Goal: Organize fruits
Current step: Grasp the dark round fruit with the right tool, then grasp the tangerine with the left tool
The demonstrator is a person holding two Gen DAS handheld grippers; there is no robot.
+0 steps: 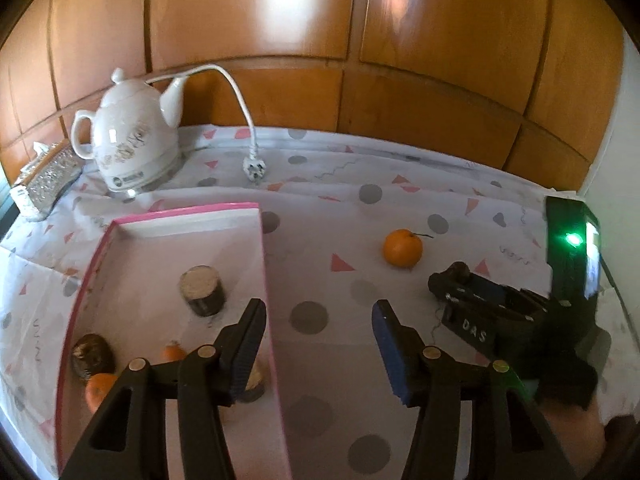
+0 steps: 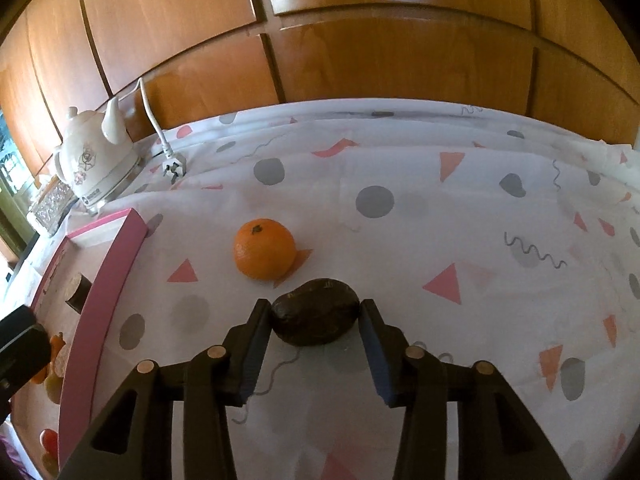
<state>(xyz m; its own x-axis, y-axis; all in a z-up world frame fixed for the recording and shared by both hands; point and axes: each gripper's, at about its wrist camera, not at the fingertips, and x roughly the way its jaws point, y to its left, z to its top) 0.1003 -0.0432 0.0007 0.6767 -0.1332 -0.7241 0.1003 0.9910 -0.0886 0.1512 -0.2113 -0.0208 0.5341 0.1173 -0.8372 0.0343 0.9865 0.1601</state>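
A pink-rimmed white box (image 1: pixel 264 264) lies at the left and holds two oranges (image 1: pixel 100 394), a dark brown fruit (image 1: pixel 92 356) and dark-skinned cut stalk pieces (image 1: pixel 202 290). My left gripper (image 1: pixel 318 320) is open and empty, with its fingers straddling the box's right wall from above. One orange (image 2: pixel 264 248) sits loose on the patterned cloth. Just in front of it lies a dark brown fruit (image 2: pixel 316 320), resting on the cloth between the fingertips of my right gripper (image 2: pixel 315 308). The blue pads stand close at its two sides without clearly pressing. In the left wrist view my right gripper (image 1: pixel 456 280) points at that fruit (image 1: pixel 459 269).
A white ceramic kettle (image 1: pixel 128 144) stands at the back left, its cord ending in a plug (image 1: pixel 254 170) on the cloth. A glass tissue holder (image 1: pixel 46 180) sits at the far left. Wooden panels (image 1: pixel 320 40) close the back. The table's right edge meets a white wall (image 1: pixel 624 160).
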